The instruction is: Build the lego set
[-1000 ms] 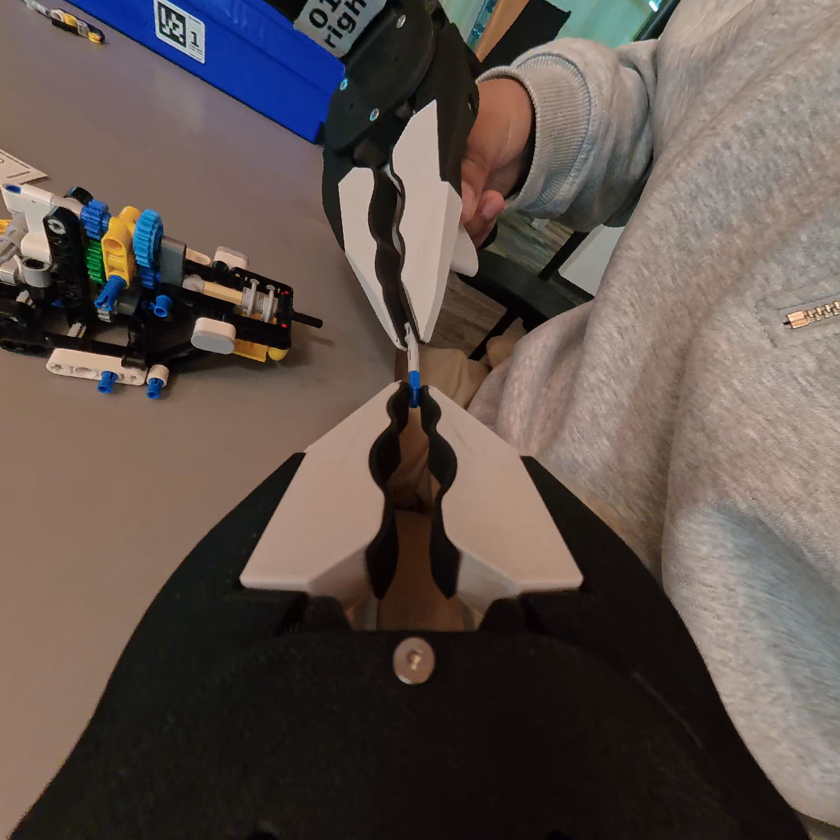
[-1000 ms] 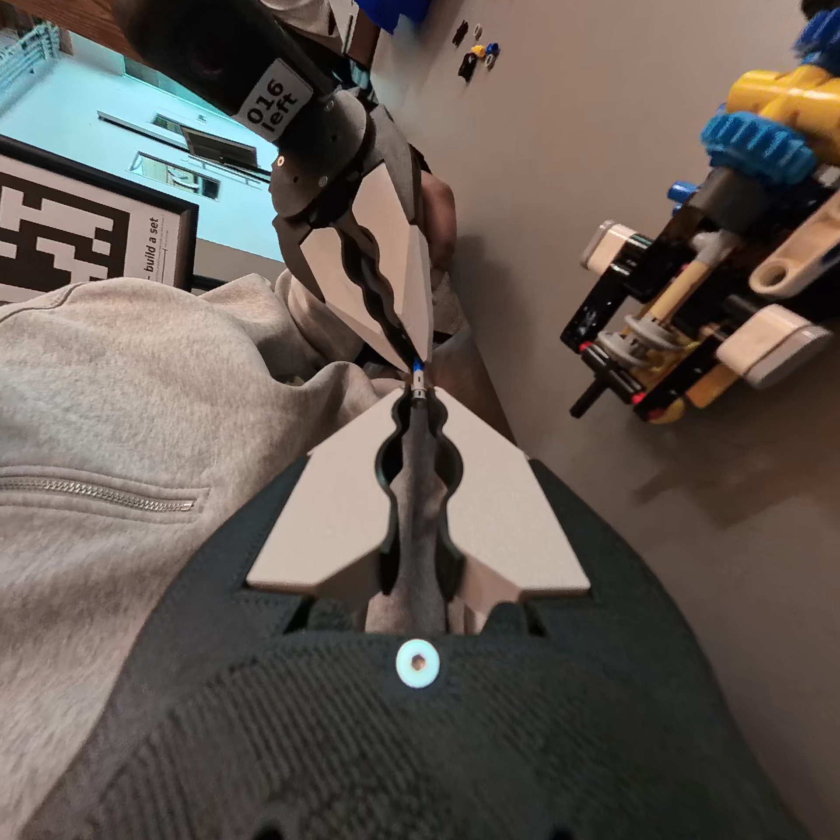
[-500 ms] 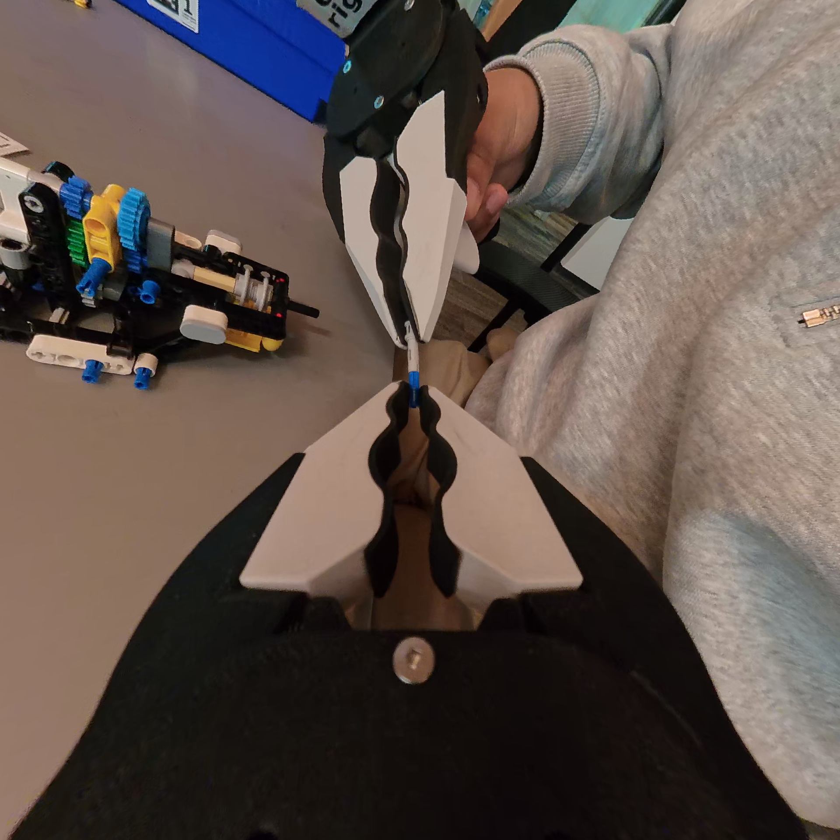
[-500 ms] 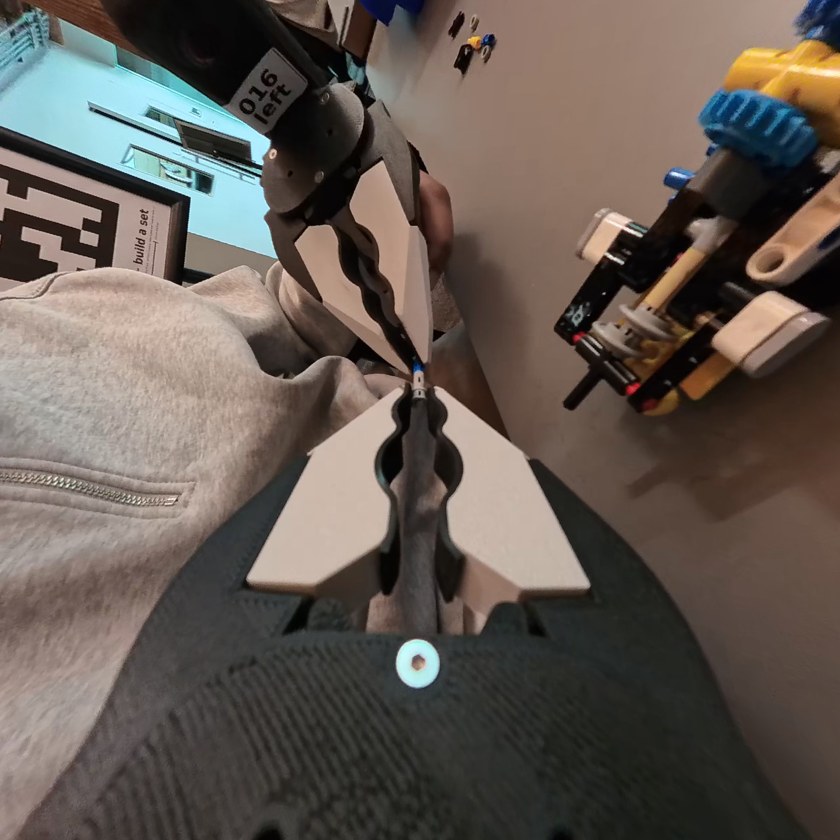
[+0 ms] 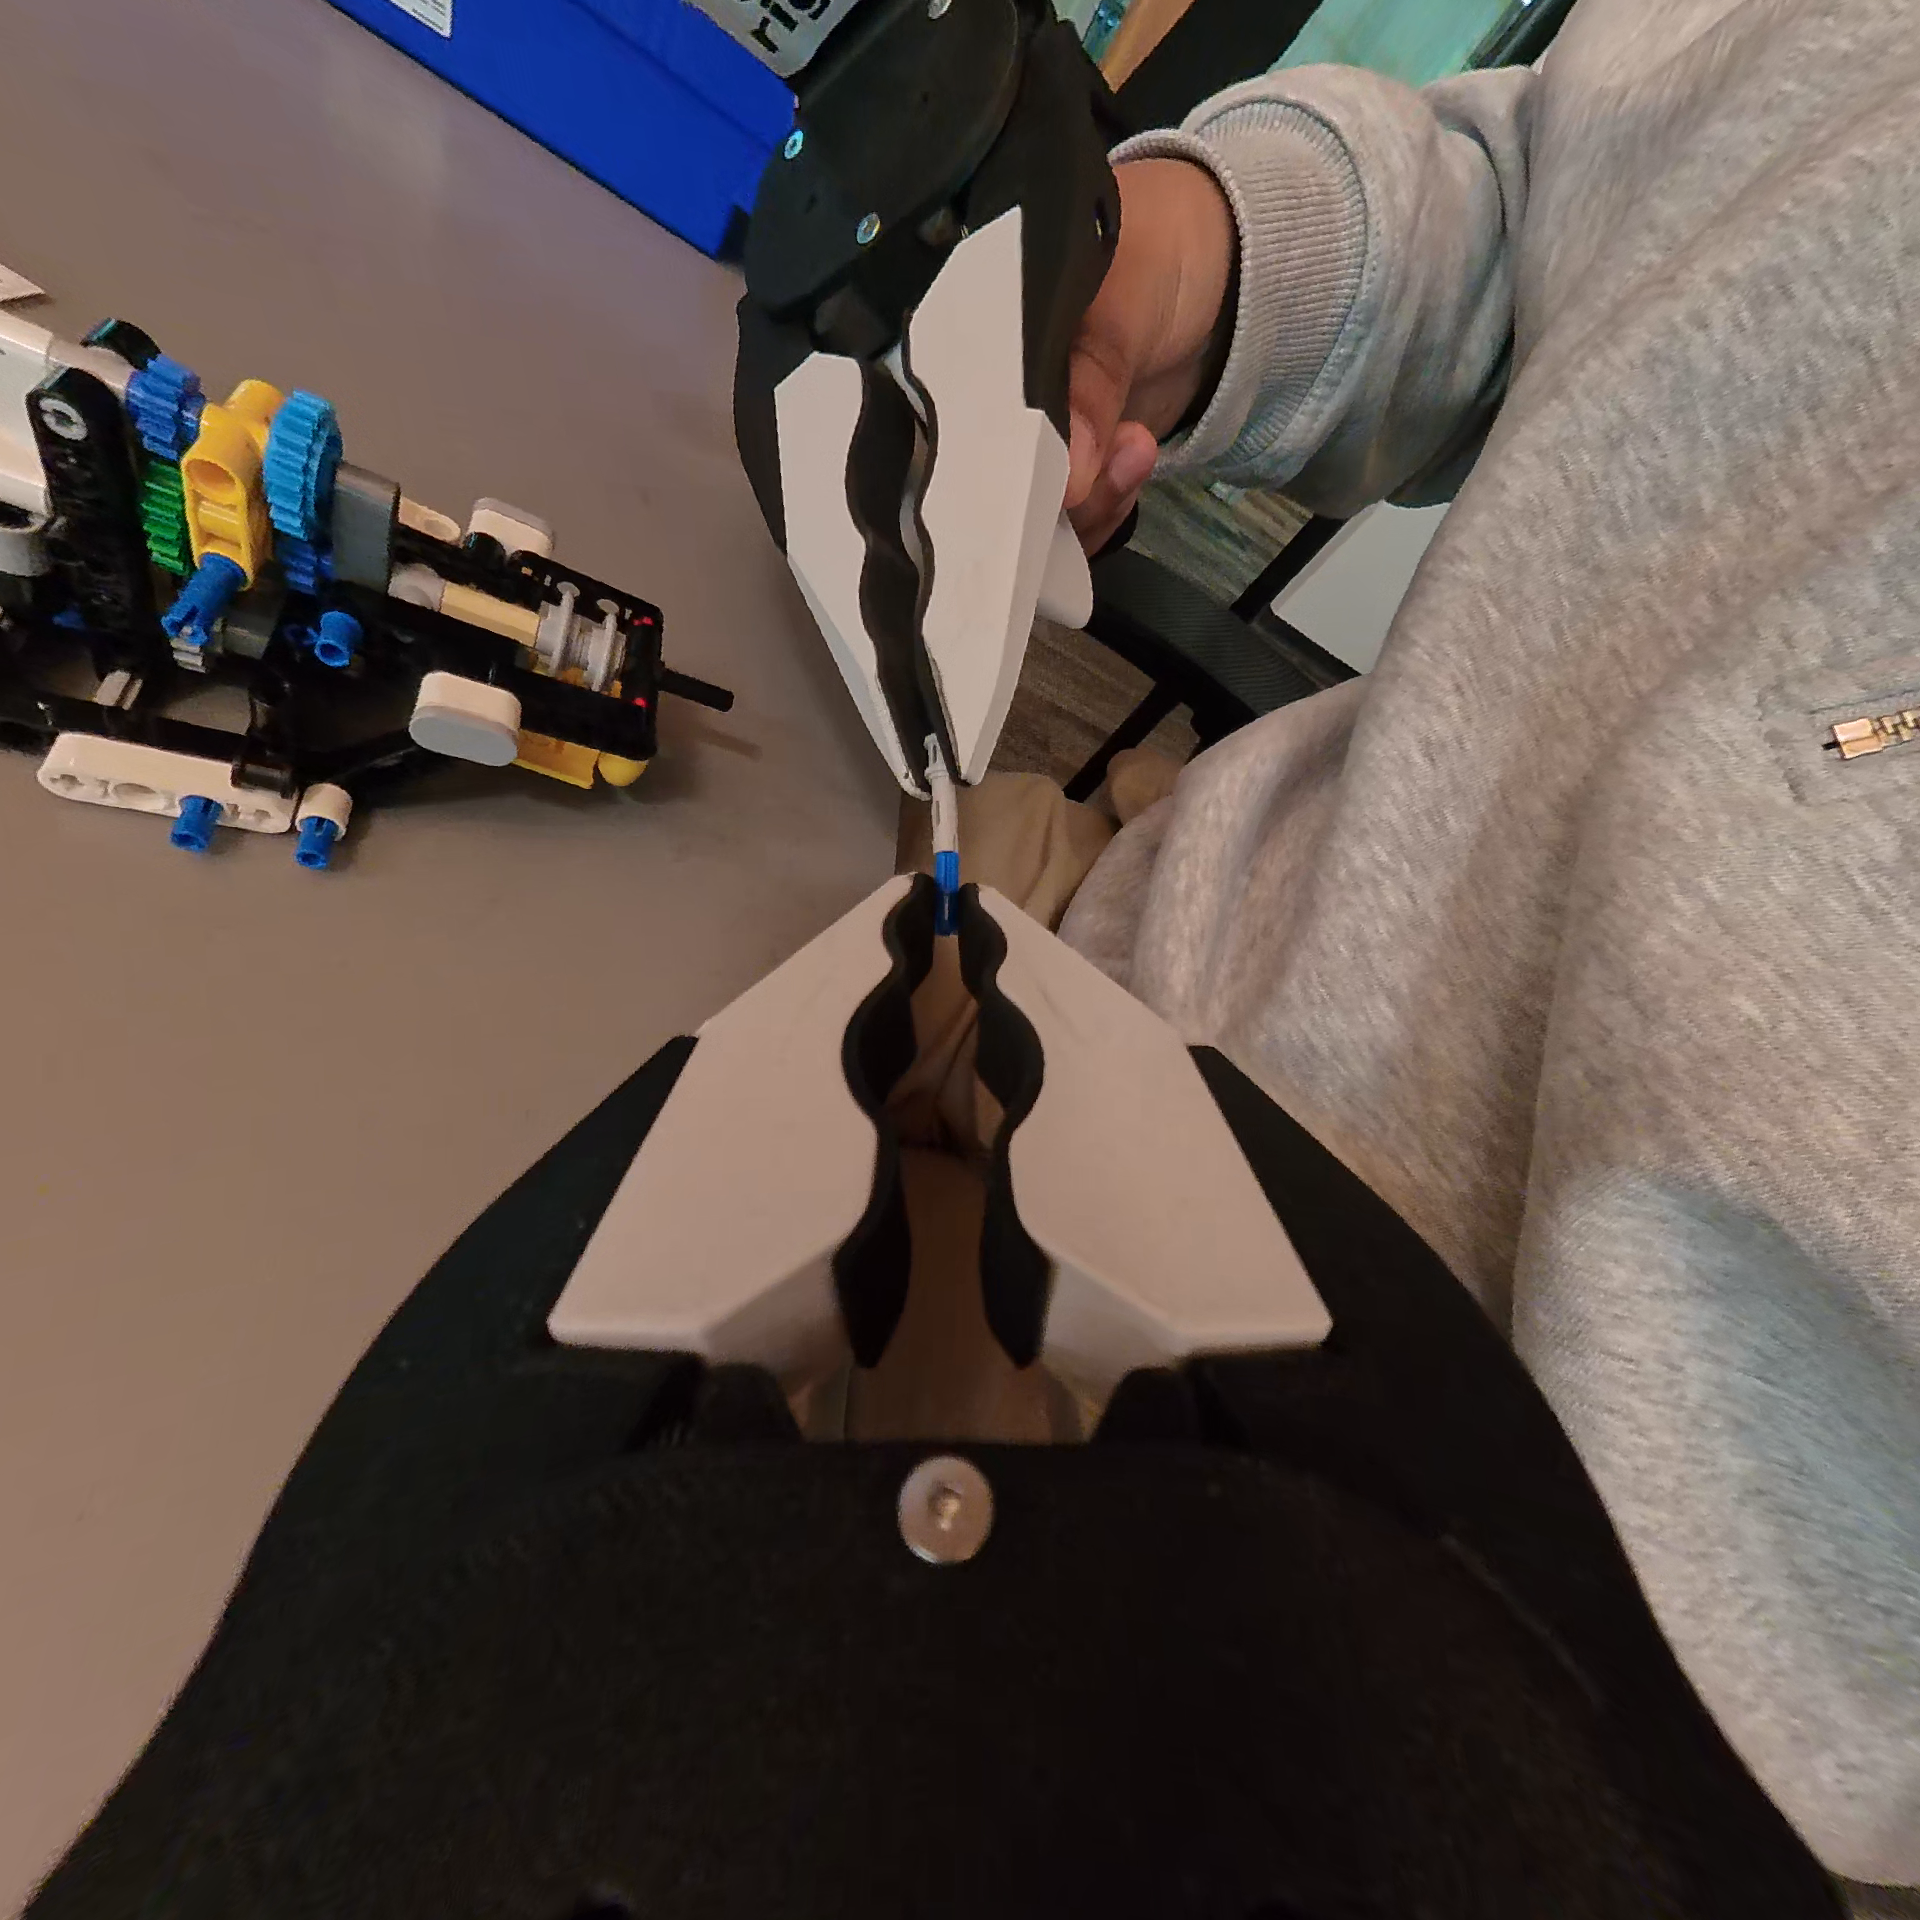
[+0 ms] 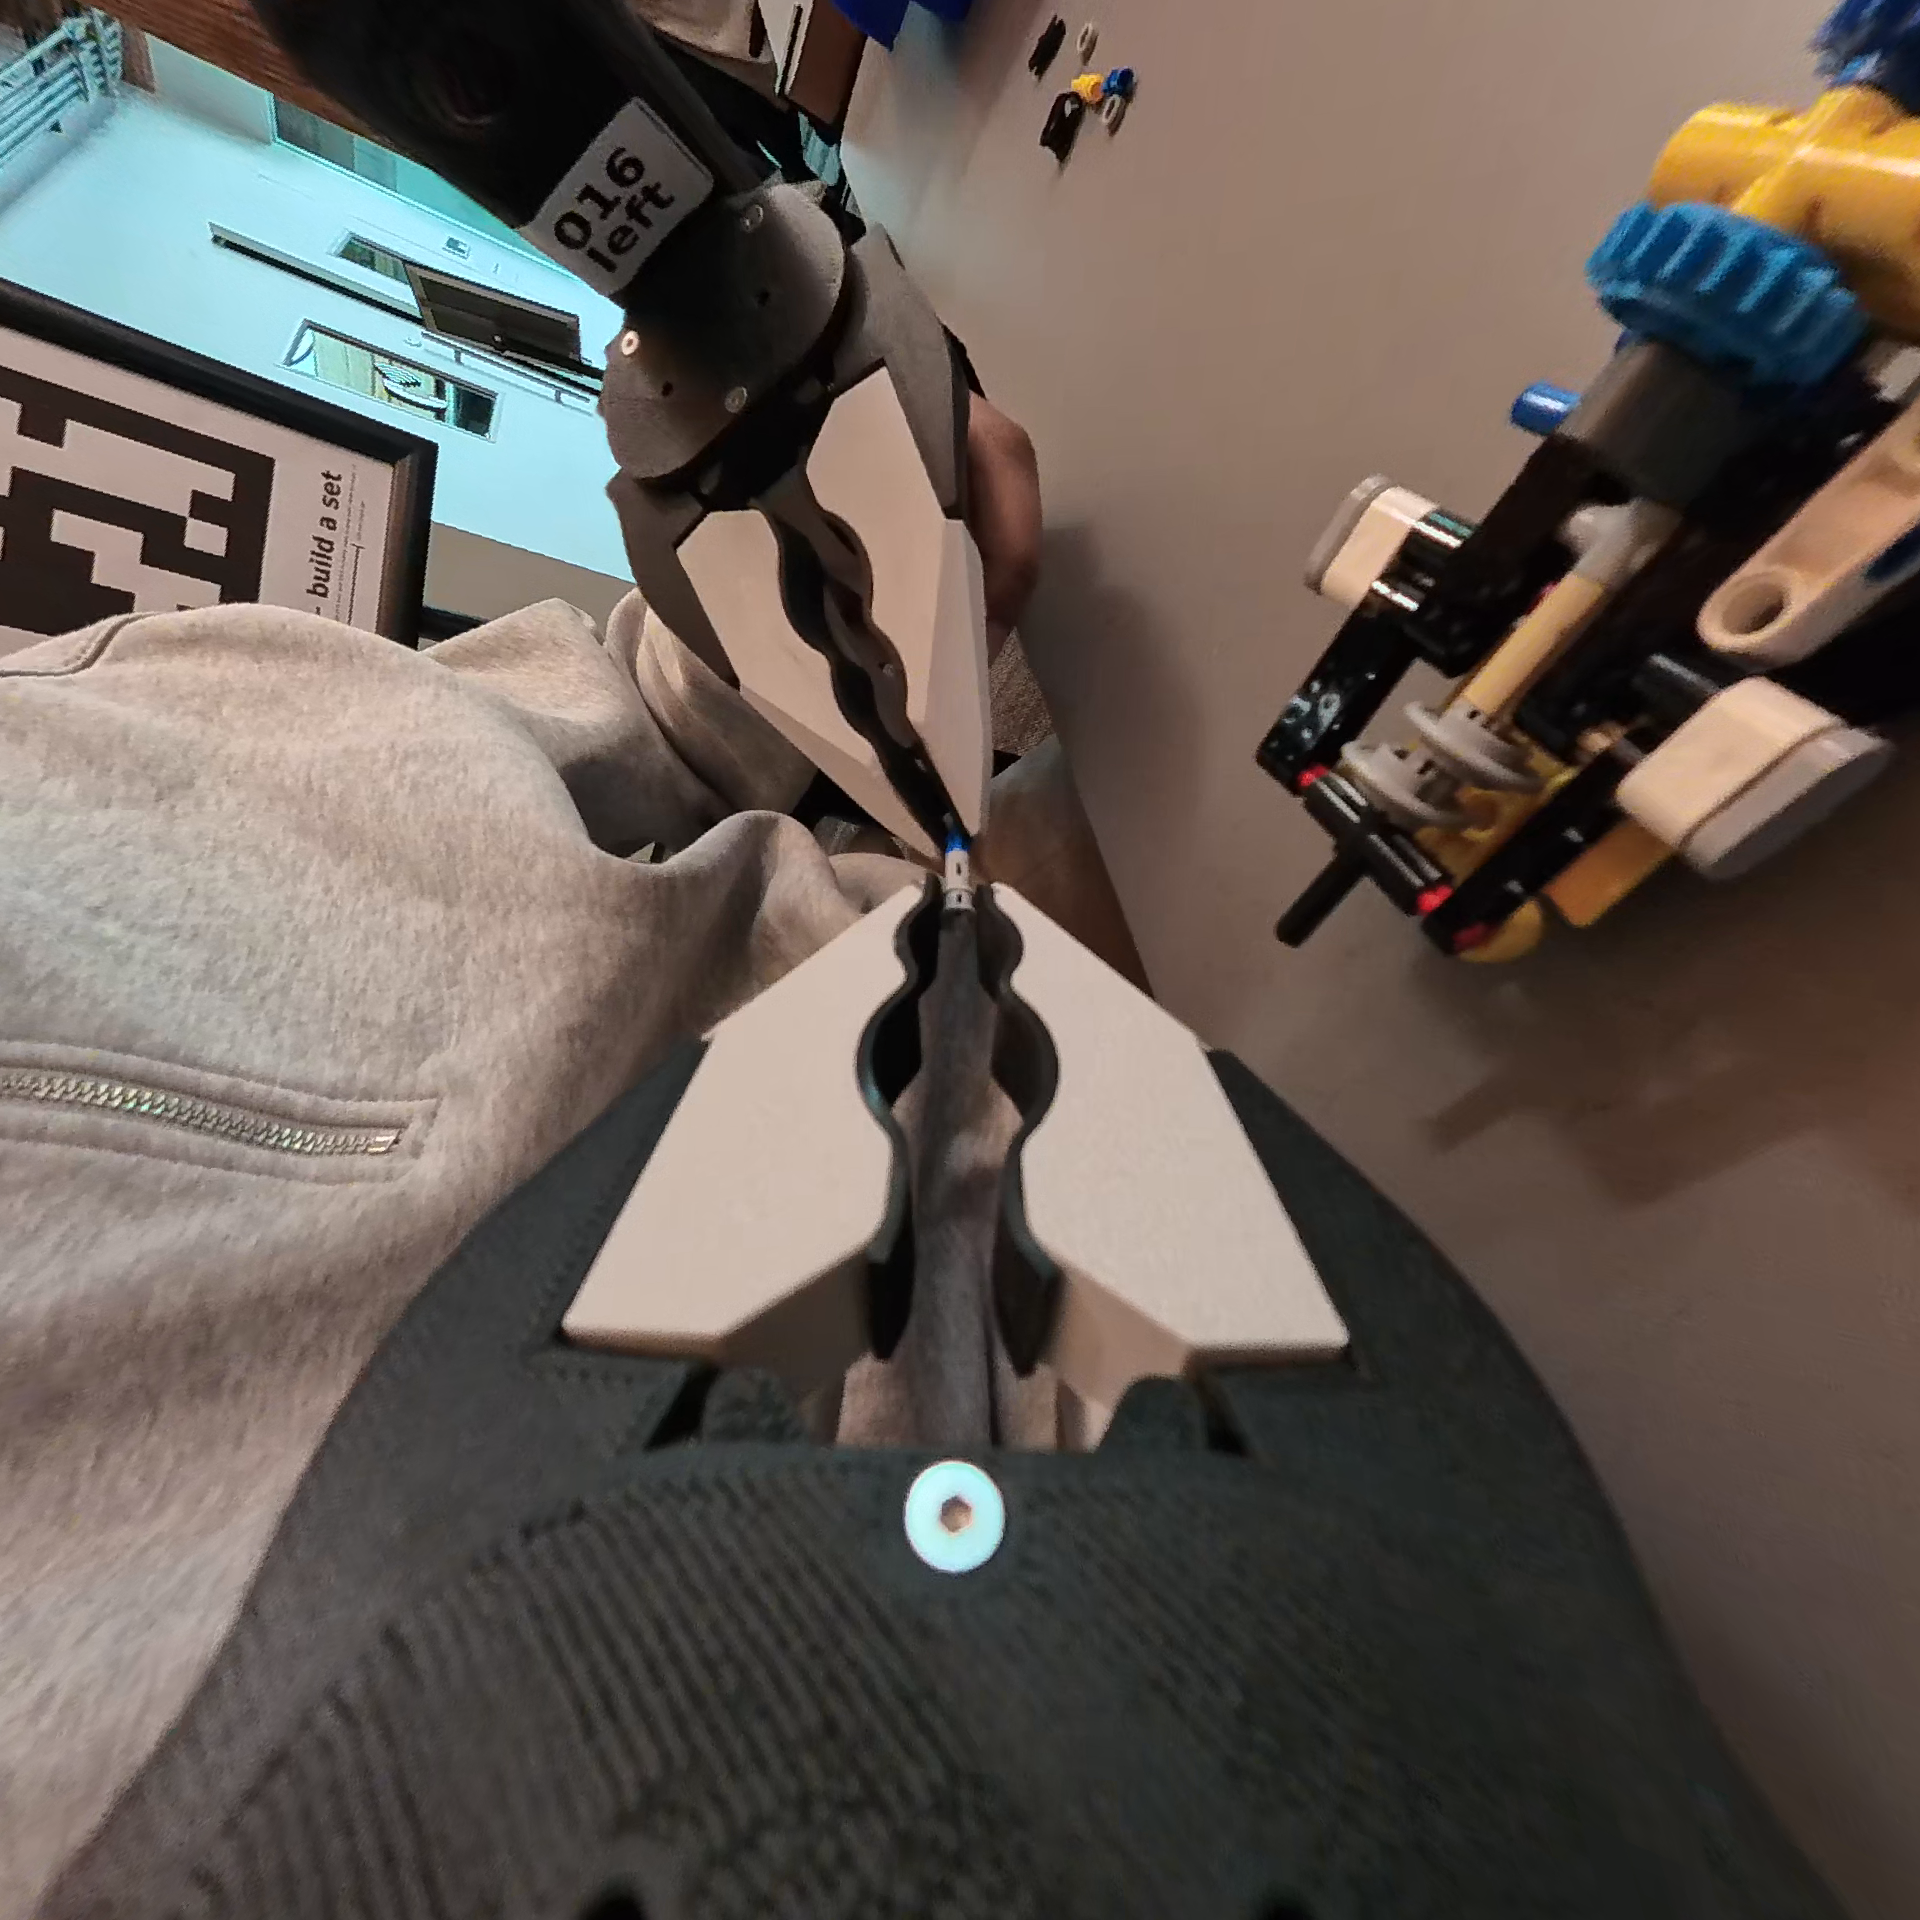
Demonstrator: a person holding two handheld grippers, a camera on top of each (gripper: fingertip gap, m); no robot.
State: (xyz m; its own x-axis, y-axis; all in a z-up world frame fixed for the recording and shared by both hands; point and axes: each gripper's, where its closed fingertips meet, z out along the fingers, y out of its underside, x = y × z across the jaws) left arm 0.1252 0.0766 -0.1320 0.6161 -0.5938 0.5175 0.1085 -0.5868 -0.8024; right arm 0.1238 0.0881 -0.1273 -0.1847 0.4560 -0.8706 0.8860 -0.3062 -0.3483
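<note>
Left wrist view: left gripper [image 5: 943, 902] pinching blue pin [image 5: 945, 873], tip to tip with right gripper [image 5: 935, 764], which pinches white piece [image 5: 943, 816]; the two parts joined, held off tabletop [image 5: 416, 1039] edge. Lego model [image 5: 312, 623] rests on tabletop, well apart.

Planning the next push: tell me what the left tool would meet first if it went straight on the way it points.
The left tool, shut on the blue pin, would almost at once press it against the white piece held by the right tool, tip to tip.
</note>
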